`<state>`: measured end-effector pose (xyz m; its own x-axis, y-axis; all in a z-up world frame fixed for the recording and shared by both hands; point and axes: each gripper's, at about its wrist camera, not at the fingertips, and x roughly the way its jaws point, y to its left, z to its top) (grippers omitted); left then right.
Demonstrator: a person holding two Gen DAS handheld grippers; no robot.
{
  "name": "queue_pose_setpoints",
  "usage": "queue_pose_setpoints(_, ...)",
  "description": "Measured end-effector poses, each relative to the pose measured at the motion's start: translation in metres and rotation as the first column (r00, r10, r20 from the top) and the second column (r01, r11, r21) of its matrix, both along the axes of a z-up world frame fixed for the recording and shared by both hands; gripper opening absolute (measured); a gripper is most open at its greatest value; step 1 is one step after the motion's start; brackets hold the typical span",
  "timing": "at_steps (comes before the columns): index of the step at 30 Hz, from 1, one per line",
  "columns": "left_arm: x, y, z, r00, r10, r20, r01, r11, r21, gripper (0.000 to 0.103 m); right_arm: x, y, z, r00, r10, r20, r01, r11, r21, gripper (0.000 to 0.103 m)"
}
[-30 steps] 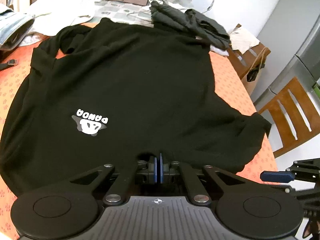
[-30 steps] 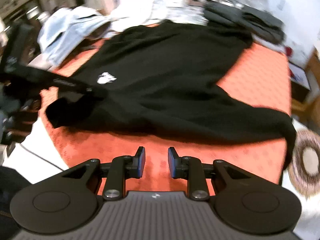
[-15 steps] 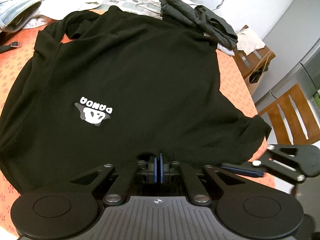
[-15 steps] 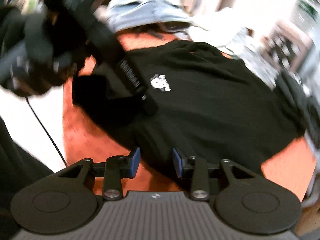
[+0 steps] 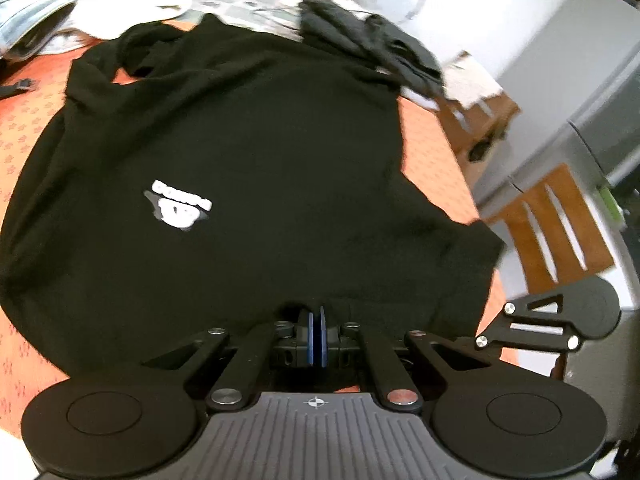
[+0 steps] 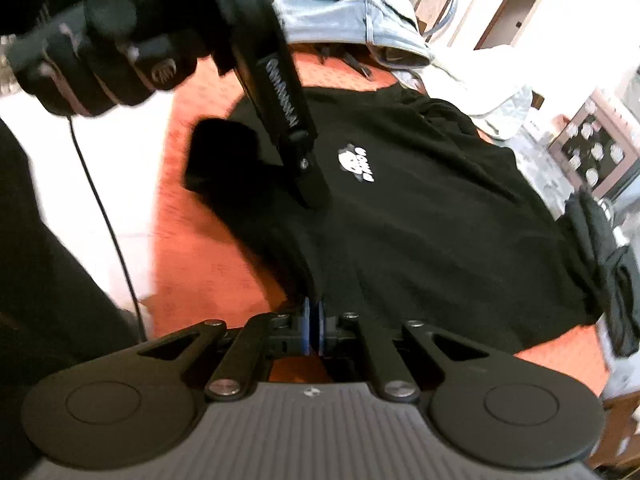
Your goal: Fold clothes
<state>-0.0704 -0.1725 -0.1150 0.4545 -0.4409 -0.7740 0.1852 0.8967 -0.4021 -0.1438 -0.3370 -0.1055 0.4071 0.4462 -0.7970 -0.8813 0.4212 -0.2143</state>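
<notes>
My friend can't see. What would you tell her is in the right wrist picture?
The right tool is shut on the near edge of a black T-shirt with a small white panda print, spread on an orange tablecloth. A gloved hand holds the left tool down on the shirt.

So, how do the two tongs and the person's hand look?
Both tongs are black, with blue pads, silver bolts, round discs and a ribbed grey base. The gloved hand wears black; a thin black cable hangs below it.

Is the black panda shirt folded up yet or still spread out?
Still spread out. The black shirt lies open on the orange tablecloth, its panda print showing.
</notes>
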Motion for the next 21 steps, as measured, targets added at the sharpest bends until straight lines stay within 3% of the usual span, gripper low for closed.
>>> queue_pose_setpoints(4, -0.024, -0.004, 0.004, 0.996, -0.088, -0.016, 0.088, 0.996, 0.007, 0.006, -0.016, -0.010, 0.009, 0.996, -0.027, -0.086, 0.030, 0.999, 0.025, 0.005)
queue_pose_setpoints(8, -0.041, -0.005, -0.005, 0.987, -0.152, -0.049, 0.156, 0.985, 0.075, 0.007, -0.017, -0.018, -0.005, 0.978, -0.077, -0.196, 0.086, 0.995, 0.041, 0.005)
queue_pose_setpoints(13, -0.050, 0.009, 0.003, 0.989, -0.142, -0.048, 0.146, 0.983, 0.114, 0.014, -0.009, -0.027, -0.015, 0.945, -0.148, -0.292, 0.177, 0.981, 0.076, 0.014)
queue_pose_setpoints(16, -0.053, 0.025, 0.022, 0.992, -0.128, 0.009, 0.125, 0.981, 0.146, 0.024, -0.007, -0.040, -0.001, 0.932, -0.189, -0.310, 0.236, 0.964, 0.123, 0.028)
queue_pose_setpoints(21, -0.034, 0.051, 0.044, 0.993, -0.066, 0.103, 0.041, 0.974, 0.224, 0.038, 0.006, -0.064, 0.018, 0.892, -0.320, -0.318, 0.388, 0.904, 0.178, 0.033)
